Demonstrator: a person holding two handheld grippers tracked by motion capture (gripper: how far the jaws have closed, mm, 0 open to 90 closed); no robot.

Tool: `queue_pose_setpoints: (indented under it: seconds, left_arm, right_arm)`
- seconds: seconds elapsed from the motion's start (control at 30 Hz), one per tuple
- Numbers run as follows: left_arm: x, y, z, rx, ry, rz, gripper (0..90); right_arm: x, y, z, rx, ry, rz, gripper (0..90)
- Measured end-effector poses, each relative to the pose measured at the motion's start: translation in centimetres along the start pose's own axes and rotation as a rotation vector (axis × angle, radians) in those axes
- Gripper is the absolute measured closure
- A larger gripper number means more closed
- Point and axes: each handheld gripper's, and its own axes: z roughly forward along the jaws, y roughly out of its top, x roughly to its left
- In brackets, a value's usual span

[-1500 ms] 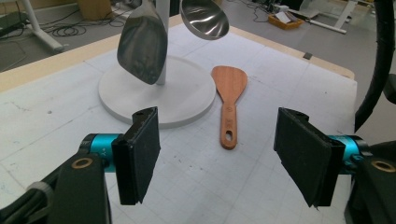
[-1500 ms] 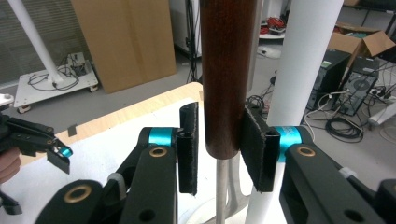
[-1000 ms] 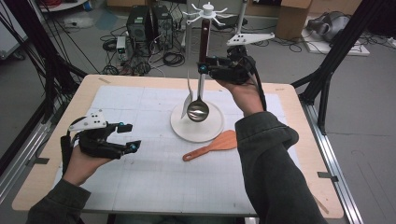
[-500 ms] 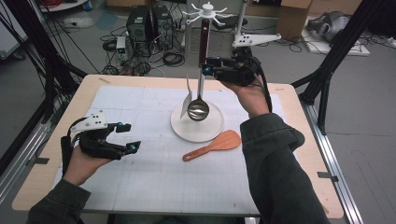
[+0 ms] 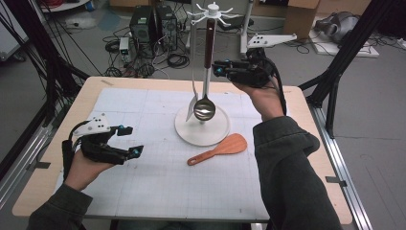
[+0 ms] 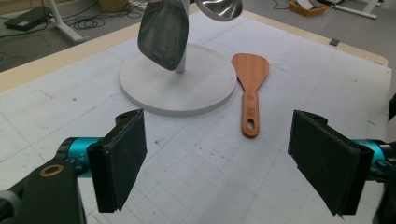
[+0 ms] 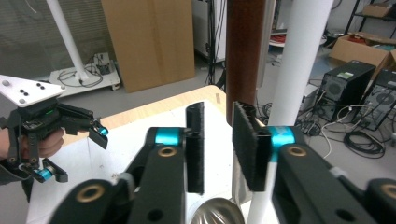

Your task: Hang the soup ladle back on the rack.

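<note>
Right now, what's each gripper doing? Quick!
Left gripper: open, holding nothing, low over the table.
Right gripper: jaws have just been closing, a narrow gap left, nothing between them; the ladle's brown handle hangs just beyond.

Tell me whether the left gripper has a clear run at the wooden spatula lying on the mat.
Probably yes: the left gripper stands open, and bare mat lies between it and the wooden spatula.
</note>
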Motion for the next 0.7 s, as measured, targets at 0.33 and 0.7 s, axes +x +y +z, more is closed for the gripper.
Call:
queue_pose_setpoints:
  seconds: [0.33,0.7]
  left_arm:
    - [0.0,-0.1,0.1,0.008,0.013,0.003,18.1]
    - [0.1,-0.1,0.0,0.012,0.019,0.01,17.4]
  right_arm:
    - [-0.7,0.0,-0.8,0.012,0.026,-0.004,89.4]
    - [-0.9,0.9,-1.6,0.015,0.013,-0.015,89.4]
